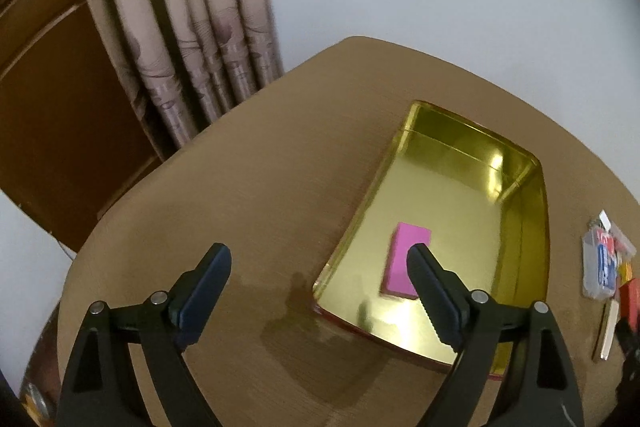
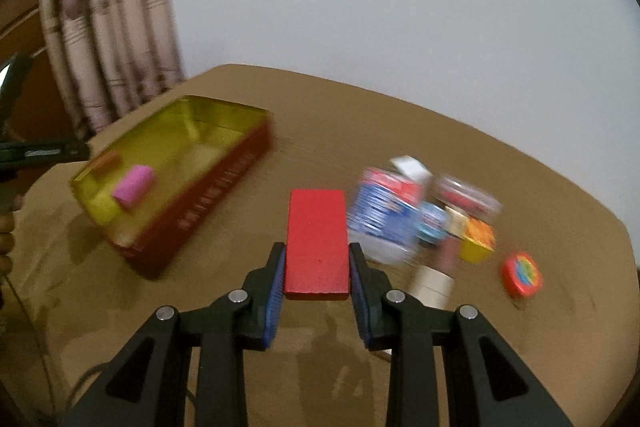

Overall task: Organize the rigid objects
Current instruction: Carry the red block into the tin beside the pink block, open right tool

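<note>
right wrist: jaws clamp red block point(image 2: 316, 247) | left jaws wide, empty (beside tin's point(image 1: 362, 203) edge)

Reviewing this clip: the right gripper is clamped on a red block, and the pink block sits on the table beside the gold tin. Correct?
Not quite. The pink block lies inside the gold tin, as the left wrist view shows. The right gripper is indeed clamped on the red block.

Soft, even indoor light leaves faint shadows on the table point(image 1: 260, 187), while glare flares inside the gold tin point(image 1: 496, 163) toward 3 o'clock. The right wrist view is motion-blurred, smearing the cluttered objects point(image 2: 420, 211); both fisheye frames bend and darken at their edges.
</note>
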A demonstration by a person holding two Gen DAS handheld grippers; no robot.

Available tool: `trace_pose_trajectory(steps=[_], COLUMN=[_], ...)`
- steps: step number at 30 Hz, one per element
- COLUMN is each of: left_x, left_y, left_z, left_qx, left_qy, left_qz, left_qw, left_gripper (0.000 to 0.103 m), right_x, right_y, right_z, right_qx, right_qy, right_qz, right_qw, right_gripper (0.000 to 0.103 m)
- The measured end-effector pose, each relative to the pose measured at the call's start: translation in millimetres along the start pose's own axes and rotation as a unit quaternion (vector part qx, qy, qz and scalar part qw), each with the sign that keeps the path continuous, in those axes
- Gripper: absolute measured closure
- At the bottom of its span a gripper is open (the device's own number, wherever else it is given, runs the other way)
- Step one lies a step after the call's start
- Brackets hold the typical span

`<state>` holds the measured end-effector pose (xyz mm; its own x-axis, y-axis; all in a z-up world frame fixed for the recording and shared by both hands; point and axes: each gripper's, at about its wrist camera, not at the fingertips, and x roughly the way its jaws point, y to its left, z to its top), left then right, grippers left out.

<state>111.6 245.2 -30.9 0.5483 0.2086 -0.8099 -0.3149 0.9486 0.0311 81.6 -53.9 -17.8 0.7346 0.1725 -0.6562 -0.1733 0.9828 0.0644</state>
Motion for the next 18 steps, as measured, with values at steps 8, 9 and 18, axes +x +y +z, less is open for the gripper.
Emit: trace_pose_trajectory(steps=[8, 9, 18], left_x=[3, 3, 8], left_y=[18, 20, 42], left_z=[5, 5, 9], left_qx=[-0.043, -0.046, -0.085], left_qy=[0.009, 0.009, 0.006], left_qz=[-0.013, -0.013, 0.013], left_qw=[0.9989, 0.9988, 0.9963], left_gripper=[0.015, 0.015, 0.015], right_x=[19, 21, 73], right_y=[83, 93, 151], right_z=[33, 38, 62], right_qx=[-0.055, -0.062, -0.103], right_qy=[-0.006, -0.006, 0.051], right_qz=[0.056, 0.062, 0.079], right_qw=[0.997, 0.996, 0.99], right_gripper=[0.073, 0.073, 0.073])
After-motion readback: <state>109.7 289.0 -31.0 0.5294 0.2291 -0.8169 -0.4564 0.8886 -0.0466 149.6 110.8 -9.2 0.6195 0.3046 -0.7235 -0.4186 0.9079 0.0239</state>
